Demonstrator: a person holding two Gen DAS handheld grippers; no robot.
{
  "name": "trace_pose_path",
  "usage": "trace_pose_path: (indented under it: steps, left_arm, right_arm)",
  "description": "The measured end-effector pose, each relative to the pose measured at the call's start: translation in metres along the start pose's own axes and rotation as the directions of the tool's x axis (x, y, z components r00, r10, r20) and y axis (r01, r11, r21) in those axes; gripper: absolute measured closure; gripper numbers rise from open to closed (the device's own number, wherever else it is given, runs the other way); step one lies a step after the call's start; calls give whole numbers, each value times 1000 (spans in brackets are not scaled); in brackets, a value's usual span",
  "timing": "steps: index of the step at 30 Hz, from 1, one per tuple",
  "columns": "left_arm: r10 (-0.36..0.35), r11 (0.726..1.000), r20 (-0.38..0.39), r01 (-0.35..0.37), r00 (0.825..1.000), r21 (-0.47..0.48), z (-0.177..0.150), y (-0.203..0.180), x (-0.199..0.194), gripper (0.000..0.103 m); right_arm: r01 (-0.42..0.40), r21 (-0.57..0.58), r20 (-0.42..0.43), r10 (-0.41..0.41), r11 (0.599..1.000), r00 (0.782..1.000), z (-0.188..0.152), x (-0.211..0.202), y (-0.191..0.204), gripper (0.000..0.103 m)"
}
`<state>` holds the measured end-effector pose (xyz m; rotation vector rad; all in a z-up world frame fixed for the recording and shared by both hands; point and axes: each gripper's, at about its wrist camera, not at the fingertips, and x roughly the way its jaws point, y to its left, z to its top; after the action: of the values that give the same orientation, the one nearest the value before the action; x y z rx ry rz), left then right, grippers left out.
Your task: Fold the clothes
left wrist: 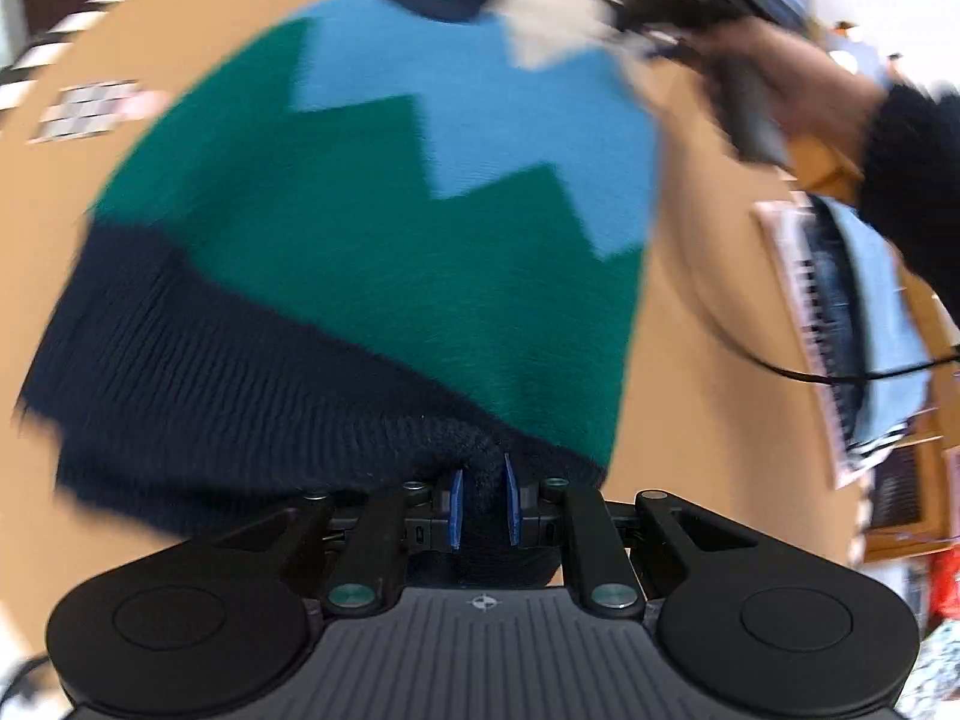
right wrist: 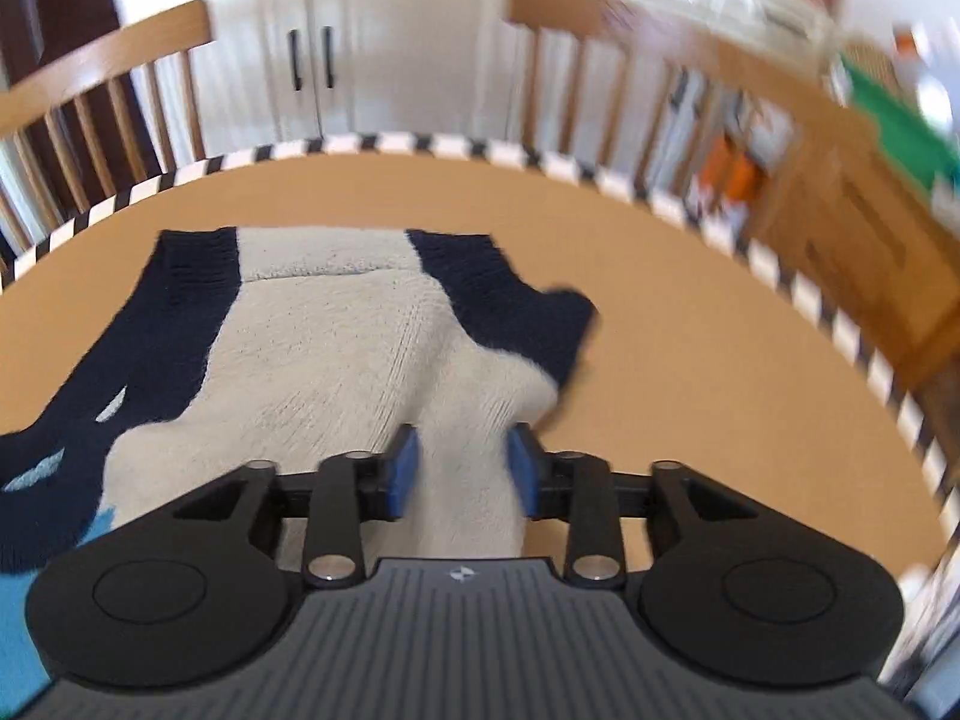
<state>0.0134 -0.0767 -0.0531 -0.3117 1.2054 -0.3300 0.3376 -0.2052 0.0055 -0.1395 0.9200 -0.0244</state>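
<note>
A knit sweater (left wrist: 372, 228) with navy, green, light blue and cream blocks lies on the brown table (left wrist: 708, 396). My left gripper (left wrist: 482, 507) is shut on the sweater's navy ribbed hem, with fabric bunched between the blue pads. In the right wrist view the sweater's cream part (right wrist: 336, 348) with navy cuffs spreads ahead. My right gripper (right wrist: 462, 471) is shut on a fold of the cream fabric. The right gripper and the hand holding it also show in the left wrist view (left wrist: 738, 60) at the sweater's far right corner. Both views are motion-blurred.
The table has a black-and-white striped edge (right wrist: 420, 144). Wooden chairs (right wrist: 108, 60) stand behind it, with white cupboards (right wrist: 312, 48) beyond. A checkered marker (left wrist: 90, 111) lies on the table at left. Folded clothes (left wrist: 858, 324) and a black cable (left wrist: 798, 375) sit at right.
</note>
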Motion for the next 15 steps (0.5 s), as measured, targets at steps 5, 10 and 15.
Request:
trace_pose_path:
  steps: [5,10,15]
  left_arm:
    - [3,989,61,-12,998,144,1,-80,34,88]
    - [29,987,112,-46,993,155,-3,-80,4,80]
    - [77,987,176,-100,981,123,-24,-40,-74,56]
  right_arm:
    - [7,-259,82,15,966,996,-16,-54,21,65]
    - [-180,-216,84,202,960,976,-68,-128,-33,62]
    - [-379,-70,60,383,923,922,-184,-177,-83,61]
